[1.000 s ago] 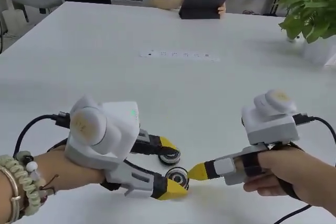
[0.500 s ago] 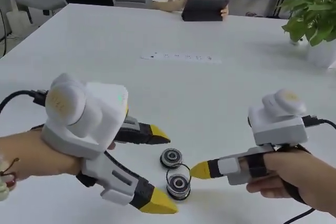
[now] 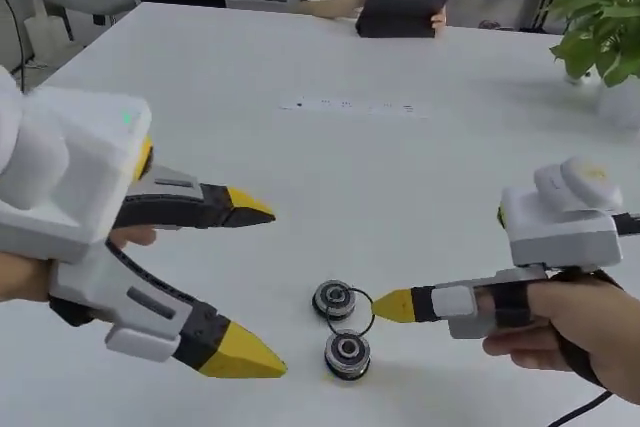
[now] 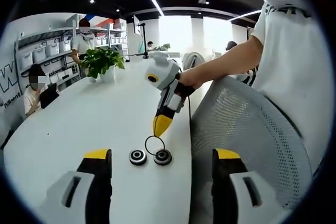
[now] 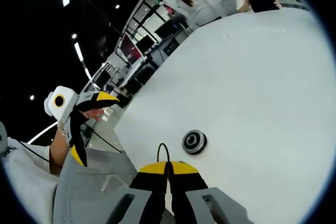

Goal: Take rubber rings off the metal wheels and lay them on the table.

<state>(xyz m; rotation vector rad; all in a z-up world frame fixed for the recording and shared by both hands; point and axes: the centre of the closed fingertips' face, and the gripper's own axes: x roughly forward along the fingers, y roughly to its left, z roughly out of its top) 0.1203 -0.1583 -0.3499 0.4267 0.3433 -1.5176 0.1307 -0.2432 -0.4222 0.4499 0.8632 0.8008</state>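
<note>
Rubber ring point(image 3: 350, 311) appears pulled off the metal wheels point(image 3: 346, 353) beside the right hand-held gripper point(image 3: 385, 305) grasping it; the left hand-held gripper point(image 3: 268, 290) has been withdrawn, released.

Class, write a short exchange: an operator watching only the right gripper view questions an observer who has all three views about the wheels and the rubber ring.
Operator: My right gripper is shut on the rubber ring, and I see one wheel. Any more?
Observer: Yes. The head view shows a second wheel close beside it, not touching.
Operator: How much of the ring is out?
Observer: A whole loop, reaching from your tip to between the two wheels; I cannot tell whether it catches one.
</note>
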